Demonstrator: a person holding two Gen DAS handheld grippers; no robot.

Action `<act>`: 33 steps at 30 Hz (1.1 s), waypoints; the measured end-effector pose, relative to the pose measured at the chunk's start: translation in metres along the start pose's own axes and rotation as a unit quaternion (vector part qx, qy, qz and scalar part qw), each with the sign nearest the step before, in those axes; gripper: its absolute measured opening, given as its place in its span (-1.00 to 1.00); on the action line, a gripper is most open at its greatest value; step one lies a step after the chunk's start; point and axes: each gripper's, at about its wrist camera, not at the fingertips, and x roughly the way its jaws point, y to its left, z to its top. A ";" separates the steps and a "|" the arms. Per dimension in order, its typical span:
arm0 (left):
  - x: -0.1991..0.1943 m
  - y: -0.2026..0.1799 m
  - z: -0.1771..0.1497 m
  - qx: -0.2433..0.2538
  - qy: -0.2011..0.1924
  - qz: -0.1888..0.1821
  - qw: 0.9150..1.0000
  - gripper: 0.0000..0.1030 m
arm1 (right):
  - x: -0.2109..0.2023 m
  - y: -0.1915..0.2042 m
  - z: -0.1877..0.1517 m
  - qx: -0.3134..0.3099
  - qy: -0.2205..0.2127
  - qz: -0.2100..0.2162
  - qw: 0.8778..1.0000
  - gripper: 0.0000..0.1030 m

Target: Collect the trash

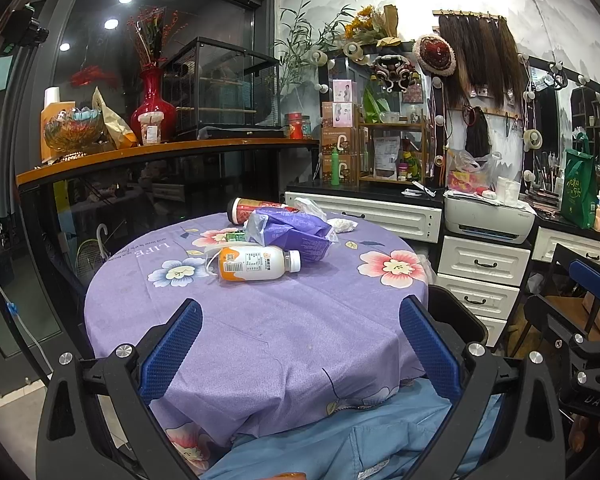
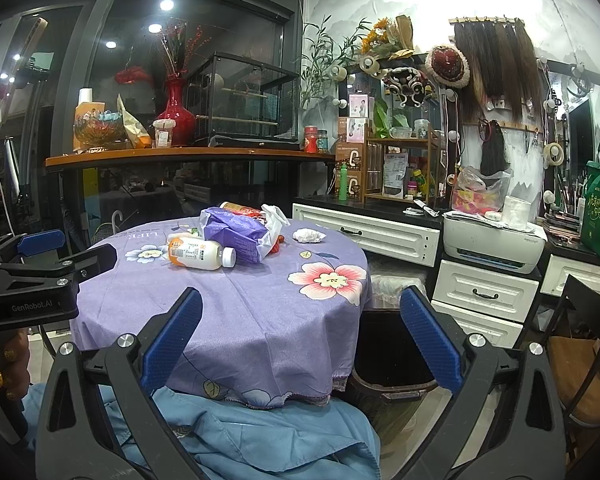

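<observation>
Trash lies at the far side of a round table with a purple flowered cloth [image 1: 260, 332] [image 2: 260, 300]: a white and orange bottle [image 1: 256, 264] [image 2: 200, 255] on its side, a purple package [image 1: 296, 230] [image 2: 236, 234], a red can [image 1: 252, 209], a white plastic bag [image 2: 274, 216], a crumpled tissue [image 1: 342, 225] [image 2: 309, 235]. A dark bin [image 2: 392, 364] stands on the floor right of the table. My left gripper [image 1: 300, 344] is open and empty over the near table edge. My right gripper [image 2: 300, 340] is open and empty, between table and bin.
White drawers [image 2: 484, 292] and a printer [image 2: 496, 246] stand at the right, with a dark chair [image 2: 580, 340] nearer. A counter with a red vase [image 1: 153, 104] and a glass cage runs behind the table. Blue cloth [image 2: 260, 436] lies below the grippers.
</observation>
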 end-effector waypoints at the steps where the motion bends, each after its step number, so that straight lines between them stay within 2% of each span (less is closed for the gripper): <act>1: 0.000 0.000 0.000 0.000 0.000 0.000 1.000 0.90 | 0.000 0.000 0.000 0.000 0.000 0.000 1.000 0.90; 33: 0.003 -0.008 -0.007 0.001 0.001 0.001 1.000 0.90 | -0.001 0.001 0.000 -0.001 0.001 0.000 1.000 0.90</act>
